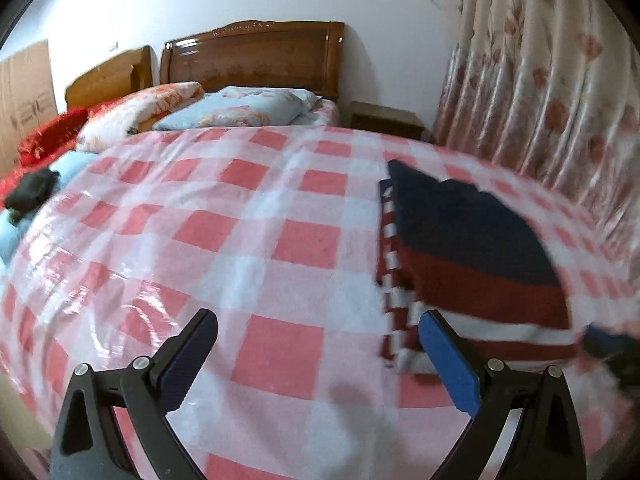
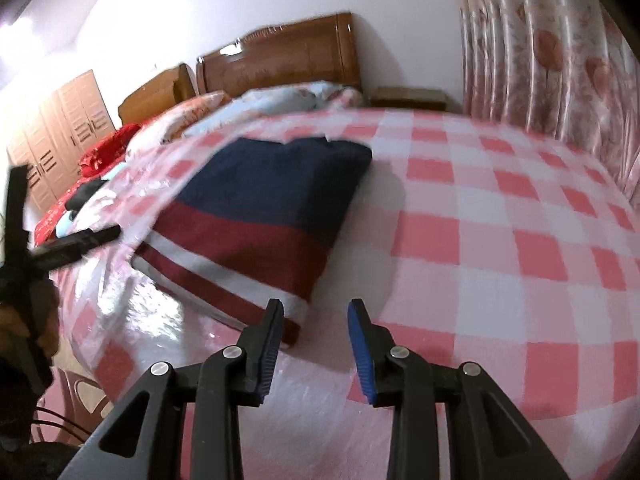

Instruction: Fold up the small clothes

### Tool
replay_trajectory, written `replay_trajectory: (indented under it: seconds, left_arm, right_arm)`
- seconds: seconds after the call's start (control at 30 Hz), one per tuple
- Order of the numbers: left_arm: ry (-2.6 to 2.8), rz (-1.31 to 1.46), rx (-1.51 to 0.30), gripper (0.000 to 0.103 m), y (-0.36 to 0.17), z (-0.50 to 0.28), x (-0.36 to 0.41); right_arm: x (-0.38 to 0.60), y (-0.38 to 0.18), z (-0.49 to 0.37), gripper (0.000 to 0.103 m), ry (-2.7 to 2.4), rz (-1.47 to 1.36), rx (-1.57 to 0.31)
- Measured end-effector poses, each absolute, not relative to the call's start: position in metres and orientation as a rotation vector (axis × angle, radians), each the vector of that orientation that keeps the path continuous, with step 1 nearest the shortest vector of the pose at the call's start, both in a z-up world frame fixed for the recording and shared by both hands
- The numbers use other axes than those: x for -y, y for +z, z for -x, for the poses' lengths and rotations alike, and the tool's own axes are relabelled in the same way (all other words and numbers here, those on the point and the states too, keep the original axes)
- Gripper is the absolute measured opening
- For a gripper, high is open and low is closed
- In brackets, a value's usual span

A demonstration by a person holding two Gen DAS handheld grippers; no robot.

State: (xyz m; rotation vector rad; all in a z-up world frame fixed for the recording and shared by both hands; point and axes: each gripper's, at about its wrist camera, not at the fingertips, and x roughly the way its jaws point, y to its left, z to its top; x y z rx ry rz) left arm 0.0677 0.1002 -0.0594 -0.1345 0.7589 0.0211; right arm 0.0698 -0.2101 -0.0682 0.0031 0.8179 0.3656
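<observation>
garment (image 2: 260,216) folded, rectangular, striped knit | left gripper (image 1: 318,326) wide | right gripper (image 2: 316,312) narrow, empty

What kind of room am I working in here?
Most likely a home bedroom: wooden headboards against the wall, pillows, a floral curtain, and the folded striped garment lying on a checked cover.

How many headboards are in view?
2. The darker glossy headboard stands against the wall behind the pillows; a lighter, lower headboard sits just left of it. Others may lie outside the frame.
</observation>
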Motion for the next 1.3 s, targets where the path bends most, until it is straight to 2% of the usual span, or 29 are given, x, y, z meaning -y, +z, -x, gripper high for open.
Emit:
replay_trajectory:
  seconds: [0.07,0.17,0.3,0.37,0.43,0.47,0.53,0.67,0.77,0.9,1.3]
  left_arm:
    - [-0.015,0.151,-0.724,0.103,-0.05,-0.061,-0.097]
    - [-0.053,0.159,-0.611,0.103,-0.017,-0.037,-0.09]
    - [-0.051,0.154,-0.448,0.103,0.035,-0.002,-0.083]
    - [-0.034,0.135,-0.383,0.103,0.055,0.01,-0.076]
    - [-0.004,0.065,-0.381,0.103,0.066,0.012,-0.063]
    - [0.0,0.02,-0.378,0.103,0.066,0.013,-0.054]
    - [0.023,-0.035,-0.392,0.103,0.059,0.013,-0.043]
    - [0.079,-0.105,-0.504,0.103,0.023,0.014,-0.022]
    - [0.083,-0.135,-0.541,0.103,-0.002,0.023,-0.011]
    - [0.005,-0.134,-0.602,0.103,-0.023,0.032,0.001]
    - [-0.052,-0.146,-0.591,0.103,-0.024,0.04,0.017]
  right_arm:
    - [0.208,-0.077,-0.071,0.034,0.357,0.016,-0.864]
    - [0.212,-0.059,-0.053,0.034,0.369,-0.005,-0.854]
    - [0.217,-0.001,-0.007,0.036,0.358,0.014,-0.684]
    - [0.217,0.028,0.014,0.046,0.31,0.033,-0.573]
    - [0.219,0.045,0.029,0.073,0.254,0.03,-0.503]
    - [0.218,0.047,0.032,0.075,0.239,0.029,-0.49]
    - [0.216,0.041,0.037,0.076,0.218,0.04,-0.491]
    - [0.212,0.004,0.035,0.076,0.207,0.024,-0.654]
    - [0.216,-0.015,0.044,0.076,0.231,-0.019,-0.706]
    - [0.218,-0.015,0.056,0.076,0.192,0.023,-0.667]
    - [0.212,-0.01,0.063,0.076,0.164,0.05,-0.62]
